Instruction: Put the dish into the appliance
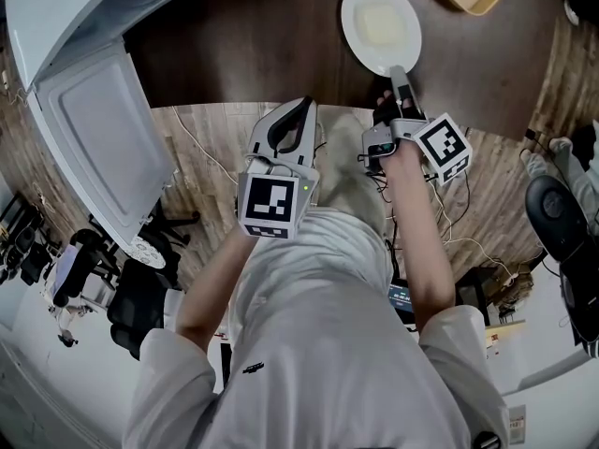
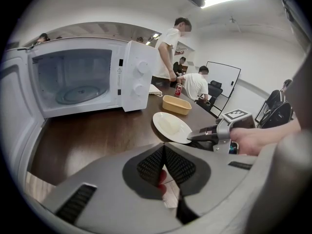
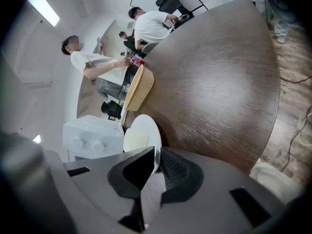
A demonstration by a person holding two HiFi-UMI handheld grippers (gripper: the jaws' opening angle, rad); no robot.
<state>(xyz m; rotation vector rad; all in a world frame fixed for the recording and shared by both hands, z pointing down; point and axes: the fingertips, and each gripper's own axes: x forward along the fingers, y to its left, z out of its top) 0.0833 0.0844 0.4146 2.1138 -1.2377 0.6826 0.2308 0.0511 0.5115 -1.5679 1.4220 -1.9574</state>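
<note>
- my r gripper [image 3: 156,155] pinches the near rim of the dish [image 1: 379,24], which sits on the table [image 1: 243,54].
- l gripper [image 2: 164,149] pressed together, empty.
- grasp step, i reckon; next: lift level, carry to the open microwave [image 2: 78,79].

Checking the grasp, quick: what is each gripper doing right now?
Left gripper: closed, nothing in it.
Right gripper: closed on the rim of the white plate.
</note>
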